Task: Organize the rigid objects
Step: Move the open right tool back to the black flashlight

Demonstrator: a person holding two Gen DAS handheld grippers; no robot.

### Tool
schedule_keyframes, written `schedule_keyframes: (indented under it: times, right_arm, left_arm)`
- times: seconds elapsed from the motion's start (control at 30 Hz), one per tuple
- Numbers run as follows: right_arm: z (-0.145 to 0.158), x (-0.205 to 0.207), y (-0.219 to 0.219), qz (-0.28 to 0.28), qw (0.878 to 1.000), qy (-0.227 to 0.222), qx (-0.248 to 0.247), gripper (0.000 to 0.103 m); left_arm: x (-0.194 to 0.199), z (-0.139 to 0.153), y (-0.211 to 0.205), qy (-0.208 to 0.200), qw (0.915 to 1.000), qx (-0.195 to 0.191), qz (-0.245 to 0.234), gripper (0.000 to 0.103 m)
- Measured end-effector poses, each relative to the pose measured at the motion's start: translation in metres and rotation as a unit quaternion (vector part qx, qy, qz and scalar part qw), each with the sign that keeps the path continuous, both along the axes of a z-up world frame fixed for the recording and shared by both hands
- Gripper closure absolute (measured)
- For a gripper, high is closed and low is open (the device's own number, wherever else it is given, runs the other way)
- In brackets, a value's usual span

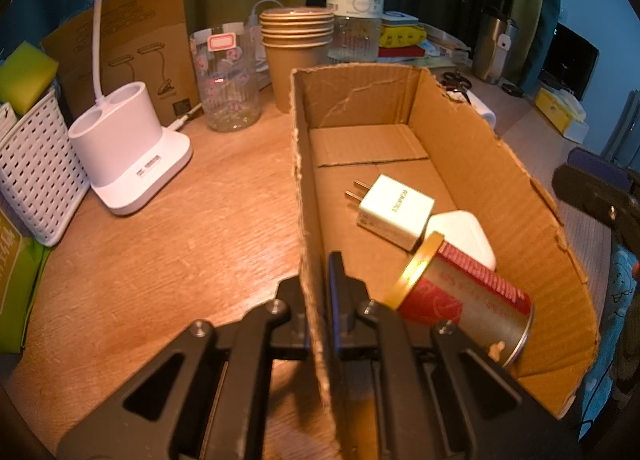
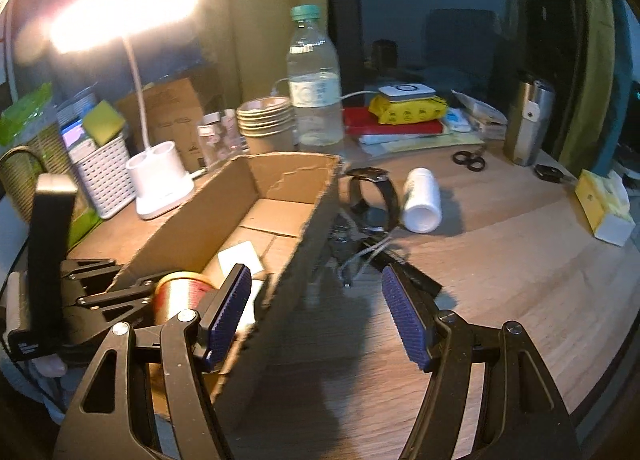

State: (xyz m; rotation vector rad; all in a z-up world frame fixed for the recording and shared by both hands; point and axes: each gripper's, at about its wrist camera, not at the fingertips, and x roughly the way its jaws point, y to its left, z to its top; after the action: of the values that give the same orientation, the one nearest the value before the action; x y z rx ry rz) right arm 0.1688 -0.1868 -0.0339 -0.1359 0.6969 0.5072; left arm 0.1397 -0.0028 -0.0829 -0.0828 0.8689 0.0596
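Clamped on the near side wall of the open brown corrugated cardboard box (image 1: 500, 196): left gripper (image 1: 320, 312), jaws pinching the wall edge. Inside, just right of those jaws: red and gold cylindrical tin (image 1: 464, 300) lying on its side, then two white square plug adapters (image 1: 394, 212) further in. Spread wide and empty above bare wooden tabletop (image 2: 520, 280): right gripper (image 2: 316, 312), blue ribbed pads (image 2: 404, 316) apart, just outside the box's right wall. Ahead of it, outside the box: bunch of keys (image 2: 352, 256), black wristwatch (image 2: 372, 196), and white plastic pill bottle (image 2: 422, 200) on its side, long axis pointing away, base facing the gripper. Likely next pick; right hand far nearer.
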Motion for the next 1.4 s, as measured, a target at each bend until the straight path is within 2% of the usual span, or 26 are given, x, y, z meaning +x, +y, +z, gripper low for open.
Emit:
schedule_keyframes:
  times: [0.57,0.87,1.4]
  right_arm:
    - [-0.027,0.045,-0.037,-0.059,0.998,0.027,-0.007,0.032]
    - [-0.044,0.068,-0.043,-0.08,0.995,0.046,-0.029,0.032]
    - [-0.058,0.088,-0.027,-0.058,0.995,0.068,-0.053,0.032]
  left_arm:
    - [0.0,0.0,0.0,0.0,1.0,0.0,0.0,0.096]
    - [0.0,0.0,0.0,0.0,1.0,0.0,0.0,0.096]
    - [0.0,0.0,0.0,0.0,1.0,0.0,0.0,0.096]
